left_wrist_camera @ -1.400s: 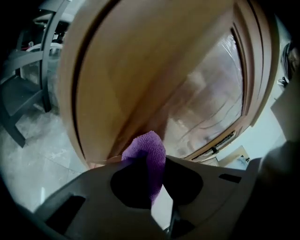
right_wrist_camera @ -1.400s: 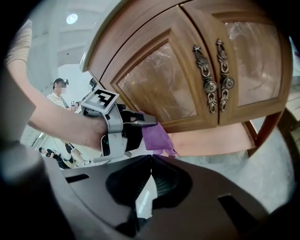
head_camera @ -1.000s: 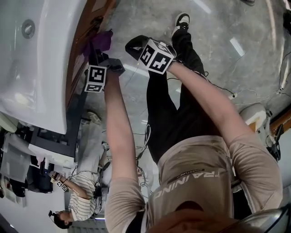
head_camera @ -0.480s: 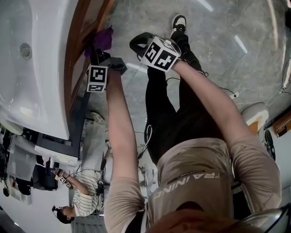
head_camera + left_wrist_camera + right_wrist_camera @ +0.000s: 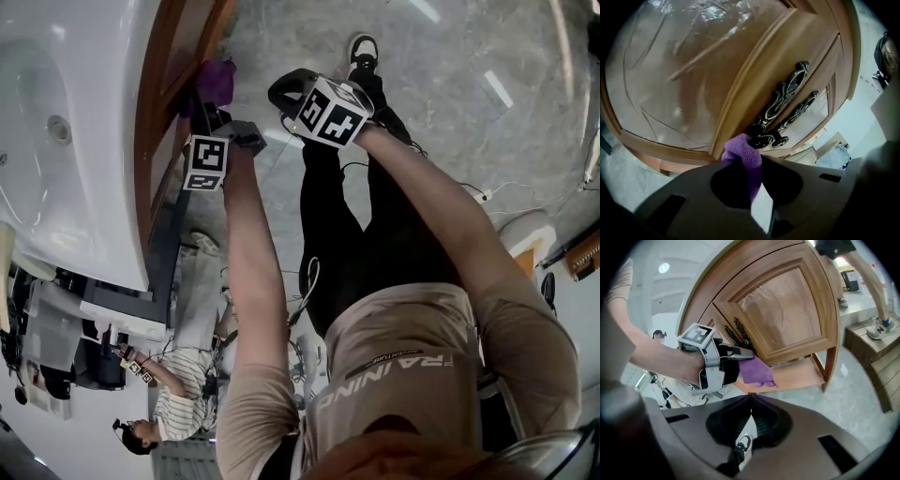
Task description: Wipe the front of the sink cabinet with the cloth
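The floor (image 5: 487,56) is grey stone with pale swirls, and it is shiny. Long white streaks of light (image 5: 497,89) show on it. Thin cables (image 5: 459,185) lie across it. The sink cabinet (image 5: 787,310) is brown wood, with a low shelf under its doors. Near it are brown wooden steps (image 5: 876,362). Up above, the ceiling is white, with a small round lamp (image 5: 664,267). Far back stands a person in a striped shirt (image 5: 183,408).
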A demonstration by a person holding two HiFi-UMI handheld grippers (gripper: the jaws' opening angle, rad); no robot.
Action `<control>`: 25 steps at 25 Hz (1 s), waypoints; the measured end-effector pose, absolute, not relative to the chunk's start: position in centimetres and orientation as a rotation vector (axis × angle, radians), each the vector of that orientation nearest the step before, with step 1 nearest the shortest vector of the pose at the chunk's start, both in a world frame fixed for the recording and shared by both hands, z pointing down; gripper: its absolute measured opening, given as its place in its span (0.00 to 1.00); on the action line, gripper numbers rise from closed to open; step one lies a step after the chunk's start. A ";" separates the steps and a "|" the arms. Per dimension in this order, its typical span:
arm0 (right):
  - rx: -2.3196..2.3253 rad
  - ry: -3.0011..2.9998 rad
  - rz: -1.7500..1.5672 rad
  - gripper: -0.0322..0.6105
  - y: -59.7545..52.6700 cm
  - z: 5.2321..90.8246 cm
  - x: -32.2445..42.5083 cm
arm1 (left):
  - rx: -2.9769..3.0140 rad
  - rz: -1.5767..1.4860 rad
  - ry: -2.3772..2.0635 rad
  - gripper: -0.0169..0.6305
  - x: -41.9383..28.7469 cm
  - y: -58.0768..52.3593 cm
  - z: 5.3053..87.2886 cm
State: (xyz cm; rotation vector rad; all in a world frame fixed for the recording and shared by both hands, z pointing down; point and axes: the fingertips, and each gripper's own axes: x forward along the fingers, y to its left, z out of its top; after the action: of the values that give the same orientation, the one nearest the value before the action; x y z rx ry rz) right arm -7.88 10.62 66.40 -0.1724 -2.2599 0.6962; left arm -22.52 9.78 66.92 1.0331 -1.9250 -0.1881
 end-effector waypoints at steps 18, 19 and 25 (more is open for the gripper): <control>-0.166 -2.243 0.710 0.07 3.4 66.5 -4.2 | 1.035 -0.224 -1.930 0.09 -20.3 0.5 66.3; -0.166 -2.244 0.713 0.07 3.0 66.4 -4.1 | 1.036 -0.223 -1.928 0.09 -20.1 0.1 66.3; -0.167 -2.260 0.717 0.07 -0.1 65.9 -2.9 | 1.071 -0.224 -1.910 0.09 -18.0 -4.1 66.0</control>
State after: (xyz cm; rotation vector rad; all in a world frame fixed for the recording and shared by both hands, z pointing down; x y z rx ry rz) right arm -2.89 -0.05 65.91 -0.1666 -2.2603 0.7175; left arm -17.96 -4.14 66.05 1.0711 -1.9103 -0.2245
